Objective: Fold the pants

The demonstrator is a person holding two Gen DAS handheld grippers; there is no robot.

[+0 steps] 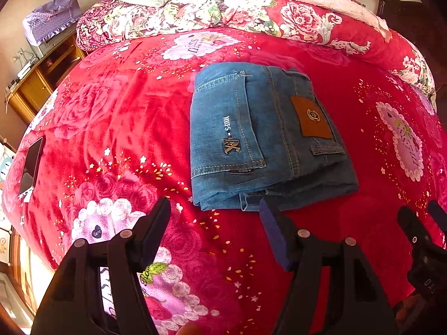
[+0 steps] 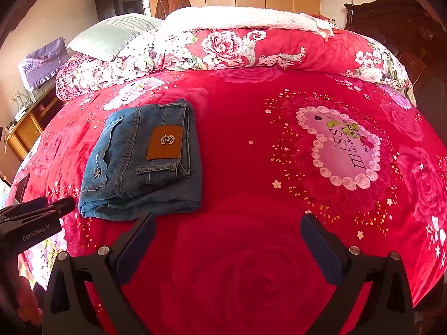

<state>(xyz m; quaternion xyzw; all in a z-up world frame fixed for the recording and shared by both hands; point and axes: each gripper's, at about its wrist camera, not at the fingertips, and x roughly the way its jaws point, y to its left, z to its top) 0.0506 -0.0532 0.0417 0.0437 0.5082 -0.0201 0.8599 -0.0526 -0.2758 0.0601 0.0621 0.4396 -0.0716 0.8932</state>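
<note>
Blue denim pants (image 1: 259, 139) lie folded into a compact rectangle on the red floral bedspread (image 1: 125, 117), brown leather patch facing up. They also show in the right wrist view (image 2: 142, 164), at left. My left gripper (image 1: 215, 212) is open and empty, hovering just short of the pants' near edge. My right gripper (image 2: 227, 223) is open and empty, over bare bedspread (image 2: 251, 195) to the right of the pants. The right gripper shows at the left wrist view's right edge (image 1: 424, 220). The left gripper shows at the right wrist view's left edge (image 2: 42, 209).
A phone (image 1: 30, 164) lies on the bed's left side. A rolled floral quilt (image 2: 223, 50), a green pillow (image 2: 111, 35) and a white blanket (image 2: 237, 18) sit at the far end. A wooden cabinet (image 1: 42, 81) stands at left and a dark headboard (image 2: 396, 22) at right.
</note>
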